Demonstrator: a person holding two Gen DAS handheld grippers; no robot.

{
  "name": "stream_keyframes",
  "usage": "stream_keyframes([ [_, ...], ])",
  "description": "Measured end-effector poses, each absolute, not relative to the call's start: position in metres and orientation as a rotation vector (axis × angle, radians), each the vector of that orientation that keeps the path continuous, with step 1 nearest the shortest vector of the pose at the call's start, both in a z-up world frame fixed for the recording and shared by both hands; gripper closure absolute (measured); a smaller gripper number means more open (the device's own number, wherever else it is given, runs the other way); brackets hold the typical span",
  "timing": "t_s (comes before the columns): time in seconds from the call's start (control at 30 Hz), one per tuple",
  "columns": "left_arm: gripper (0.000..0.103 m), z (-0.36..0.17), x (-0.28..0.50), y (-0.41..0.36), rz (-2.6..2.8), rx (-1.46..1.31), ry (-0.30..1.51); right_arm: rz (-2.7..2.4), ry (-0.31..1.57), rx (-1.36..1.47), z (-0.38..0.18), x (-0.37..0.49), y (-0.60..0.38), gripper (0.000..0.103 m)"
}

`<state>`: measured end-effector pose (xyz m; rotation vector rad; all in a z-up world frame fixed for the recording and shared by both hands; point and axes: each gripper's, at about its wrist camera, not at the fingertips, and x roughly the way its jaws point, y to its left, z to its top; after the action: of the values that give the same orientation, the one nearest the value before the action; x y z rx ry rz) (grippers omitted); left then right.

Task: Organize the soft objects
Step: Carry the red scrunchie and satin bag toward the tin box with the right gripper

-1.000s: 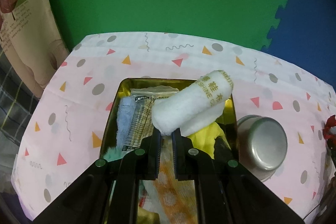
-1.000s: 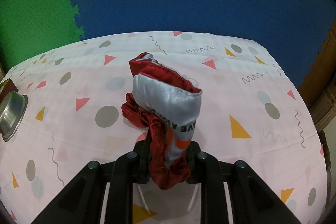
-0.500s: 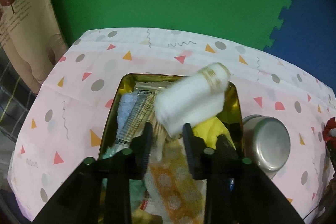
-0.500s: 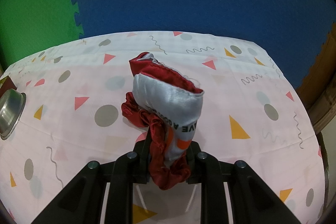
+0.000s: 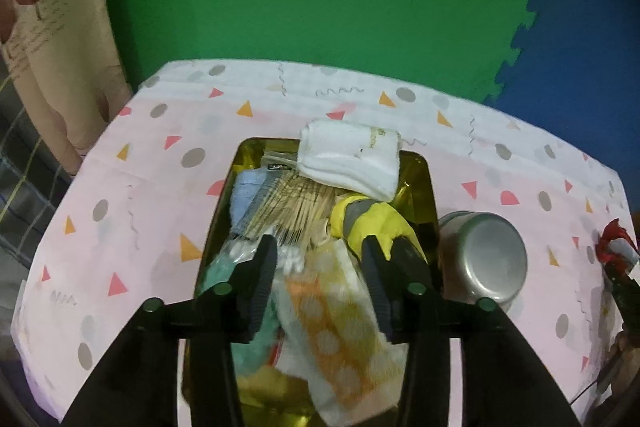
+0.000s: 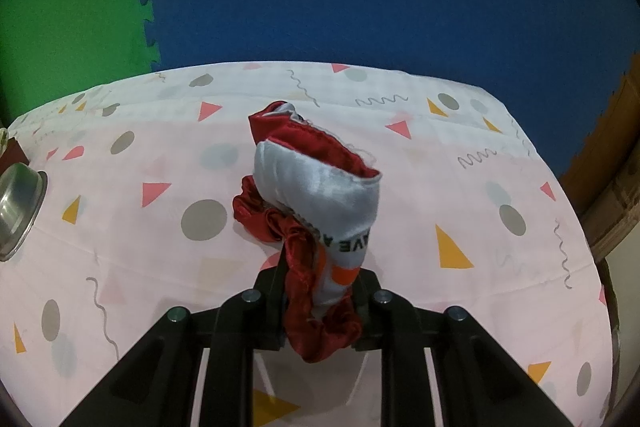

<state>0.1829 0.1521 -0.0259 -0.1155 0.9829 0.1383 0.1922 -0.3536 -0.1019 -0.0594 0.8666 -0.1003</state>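
In the left wrist view a gold tin box [image 5: 420,179] sits on the patterned tablecloth, filled with soft items. A white rolled towel [image 5: 349,157] lies at its far end, beside a yellow cloth [image 5: 372,217], a blue cloth [image 5: 245,193] and an orange dotted towel [image 5: 332,323]. My left gripper [image 5: 320,259] is open and empty above the box. In the right wrist view my right gripper [image 6: 320,287] is shut on a red and silver satin pouch [image 6: 320,195], held above the tablecloth. The pouch also shows at the right edge of the left wrist view [image 5: 614,239].
A steel bowl [image 5: 482,259] stands upside down just right of the box; its rim shows at the left of the right wrist view [image 6: 18,211]. Green and blue foam mats lie beyond the table. A wooden piece [image 6: 612,187] is at the right table edge.
My left gripper opened and let go of the white rolled towel, which dropped onto the far end of the box. The right gripper still holds the pouch, nearly still.
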Motion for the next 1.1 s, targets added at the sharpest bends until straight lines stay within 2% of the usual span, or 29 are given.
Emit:
stream_keyframes([
  [0.1,0.049,-0.017,0.164,0.15,0.149,-0.097,0.946,-0.08,0.846,-0.072,-0.099,0.189,-0.35,0.086],
  [0.4,0.036,-0.013,0.116,0.142,0.19,-0.014,0.884,-0.038,0.818,-0.062,-0.091,0.18,-0.344,0.087],
  [1.1,0.028,-0.025,0.055,0.157,0.288,-0.022,0.828,0.086,0.8,-0.056,-0.049,0.132,-0.284,0.087],
])
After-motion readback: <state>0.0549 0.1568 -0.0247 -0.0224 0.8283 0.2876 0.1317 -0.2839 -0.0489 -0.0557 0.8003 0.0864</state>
